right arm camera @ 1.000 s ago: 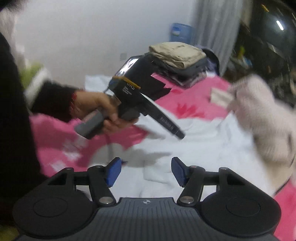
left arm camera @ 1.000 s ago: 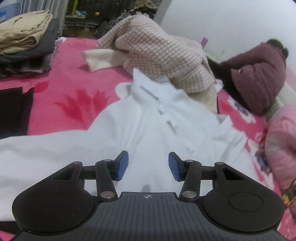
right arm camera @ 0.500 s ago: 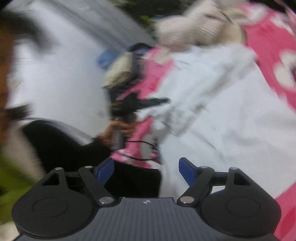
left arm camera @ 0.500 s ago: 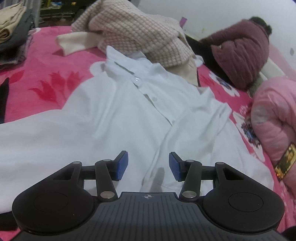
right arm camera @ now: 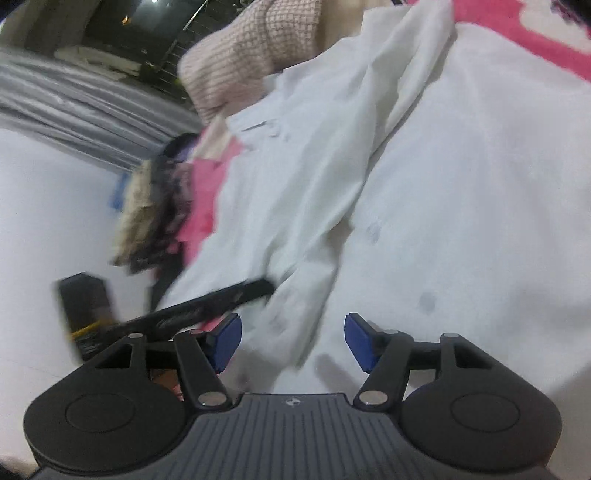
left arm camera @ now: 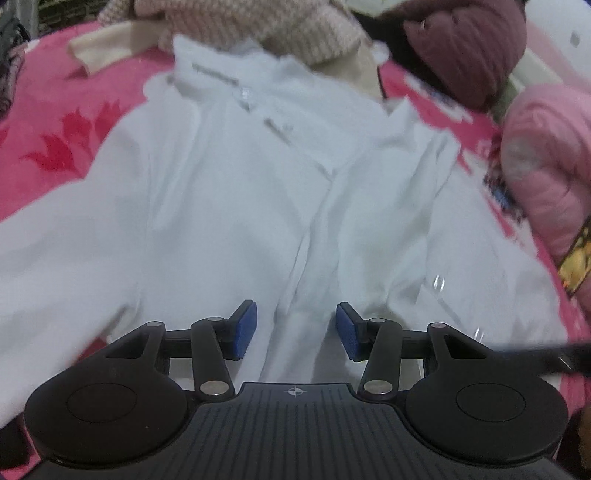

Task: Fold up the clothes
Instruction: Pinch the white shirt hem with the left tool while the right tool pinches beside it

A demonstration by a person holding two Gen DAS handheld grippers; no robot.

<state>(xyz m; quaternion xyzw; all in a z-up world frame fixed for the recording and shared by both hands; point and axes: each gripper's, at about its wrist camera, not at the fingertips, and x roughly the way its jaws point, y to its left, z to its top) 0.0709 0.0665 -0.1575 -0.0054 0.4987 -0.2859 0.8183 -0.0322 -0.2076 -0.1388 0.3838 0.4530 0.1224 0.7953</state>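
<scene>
At twelve o'clock of your spread, empty left gripper and right gripper, the white shirt lies open on the bed: pinch single layers only.

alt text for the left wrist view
A white button-up shirt lies spread, collar away, on a pink floral blanket. The open left gripper hovers low over its hem; a knit sweater sits beyond.

White shirt, pink red-flowered blanket, pink-checked knit, maroon jacket.
</scene>
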